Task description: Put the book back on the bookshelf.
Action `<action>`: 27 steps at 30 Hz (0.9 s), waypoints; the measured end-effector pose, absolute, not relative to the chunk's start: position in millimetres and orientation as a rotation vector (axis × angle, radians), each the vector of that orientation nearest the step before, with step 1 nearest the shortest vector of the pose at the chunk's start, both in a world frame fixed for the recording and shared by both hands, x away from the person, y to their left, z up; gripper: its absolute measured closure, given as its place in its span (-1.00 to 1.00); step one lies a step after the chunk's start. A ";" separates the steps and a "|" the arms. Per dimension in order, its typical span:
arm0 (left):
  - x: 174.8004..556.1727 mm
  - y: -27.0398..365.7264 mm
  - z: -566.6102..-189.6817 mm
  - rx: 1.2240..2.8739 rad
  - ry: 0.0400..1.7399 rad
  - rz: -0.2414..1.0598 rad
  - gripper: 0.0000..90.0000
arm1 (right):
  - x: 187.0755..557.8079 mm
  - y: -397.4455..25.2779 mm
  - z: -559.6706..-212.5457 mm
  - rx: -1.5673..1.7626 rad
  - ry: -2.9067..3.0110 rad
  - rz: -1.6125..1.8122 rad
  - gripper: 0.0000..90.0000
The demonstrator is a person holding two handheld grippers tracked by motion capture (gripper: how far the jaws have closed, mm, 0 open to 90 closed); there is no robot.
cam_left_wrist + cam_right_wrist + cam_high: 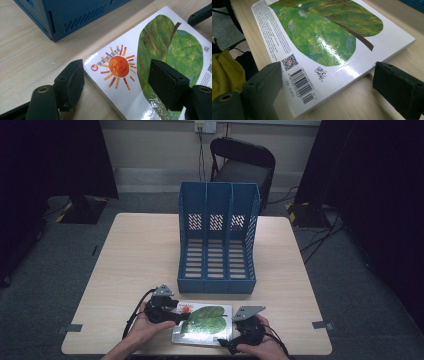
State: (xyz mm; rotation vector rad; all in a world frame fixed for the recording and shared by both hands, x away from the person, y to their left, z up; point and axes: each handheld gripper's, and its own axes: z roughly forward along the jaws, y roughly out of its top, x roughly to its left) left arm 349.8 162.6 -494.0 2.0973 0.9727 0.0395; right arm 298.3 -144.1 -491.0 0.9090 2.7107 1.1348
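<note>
High view: at the bottom edge, two hands bring the left gripper [172,312] and right gripper [239,336] to a picture book [202,323] lying flat, long axis left to right, below the blue file rack [218,237]. Left gripper view: jaws wide, straddling the book's corner. Right gripper view: jaws wide around its barcode corner. Lifting seemingly remains.

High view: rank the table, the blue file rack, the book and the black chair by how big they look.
1. Table
2. File rack
3. Chair and book look about alike; the chair stands farther off and the rack hides part of it, so their order is unsure.
</note>
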 end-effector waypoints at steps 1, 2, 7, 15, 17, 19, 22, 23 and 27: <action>349.8 162.6 -494.0 2.097 0.973 0.040 -0.37 | 298.2 -144.0 -491.1 0.906 2.711 1.132 -0.82; 350.5 163.8 -493.9 2.083 0.986 0.021 -0.37 | 298.2 -144.0 -491.1 0.906 2.711 1.132 -0.82; 349.8 166.2 -492.2 2.051 1.025 -0.017 -0.36 | 297.8 -143.0 -491.7 0.890 2.707 1.121 -0.82; 350.5 168.8 -490.1 2.032 1.035 -0.041 -0.34 | 297.5 -144.8 -492.2 0.887 2.726 1.119 -0.83; 351.0 169.1 -490.3 2.025 1.040 -0.048 -0.34 | 297.4 -146.2 -493.0 0.879 2.756 1.104 -0.83; 351.2 169.3 -490.4 2.025 1.041 -0.054 -0.34 | 295.4 -146.0 -492.9 0.850 2.761 1.085 -0.82; 351.4 168.9 -491.3 2.038 1.046 -0.045 -0.30 | 292.8 -144.8 -493.3 0.836 2.752 1.070 -0.83; 352.1 168.6 -492.4 2.045 1.043 -0.042 -0.27 | 292.8 -144.8 -493.4 0.833 2.752 1.071 -0.83; 352.6 166.7 -493.4 2.048 1.033 -0.029 -0.35 | 292.2 -143.9 -493.8 0.830 2.748 1.073 -0.83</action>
